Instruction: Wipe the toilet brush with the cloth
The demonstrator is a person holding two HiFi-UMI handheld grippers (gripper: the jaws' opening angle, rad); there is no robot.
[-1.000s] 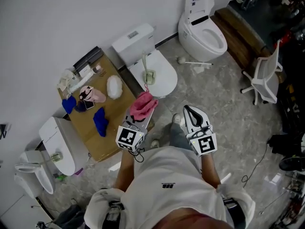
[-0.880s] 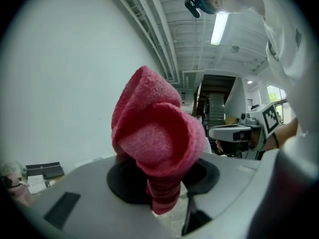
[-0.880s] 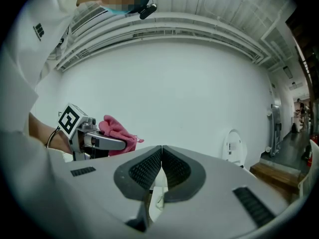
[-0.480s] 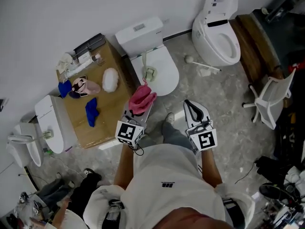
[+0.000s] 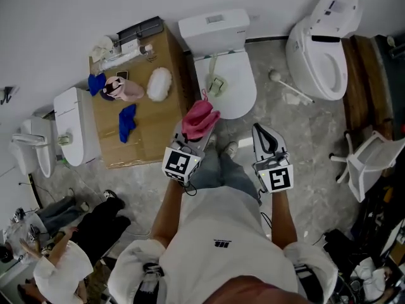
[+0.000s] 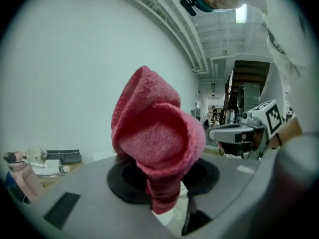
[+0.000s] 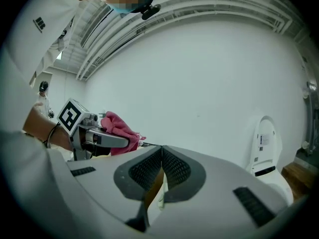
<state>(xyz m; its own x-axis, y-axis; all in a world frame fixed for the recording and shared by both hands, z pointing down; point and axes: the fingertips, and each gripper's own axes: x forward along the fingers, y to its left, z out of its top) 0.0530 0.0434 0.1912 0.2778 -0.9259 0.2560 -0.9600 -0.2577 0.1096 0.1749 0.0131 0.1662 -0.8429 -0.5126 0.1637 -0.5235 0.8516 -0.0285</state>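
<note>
Holding: left gripper (image 5: 193, 138) is clamped on the pink cloth (image 5: 200, 119). In the left gripper view the cloth's lower fold is pinched between the jaws and the rest bunches up above them.
Right gripper (image 5: 259, 132): jaws pressed together with nothing between them. It is carried beside the left gripper, on its right, and the two are apart.
Toilet brush (image 5: 216, 81): lies on the closed lid of the middle toilet (image 5: 242, 92), straight ahead of the left gripper. It is near the cloth but clear of it.
Floor item (image 5: 290, 88): a long white handle with a round end, ahead and right of the right gripper. It looks like a second brush, though it is too small to be sure.
Wooden table (image 5: 155, 135): ahead and left of the left gripper. It carries a blue cloth (image 5: 126, 120), a white fluffy pad (image 5: 159, 83) and a pink bottle (image 5: 128, 91).
Open toilet (image 5: 302, 49): well ahead and right of the right gripper.
</note>
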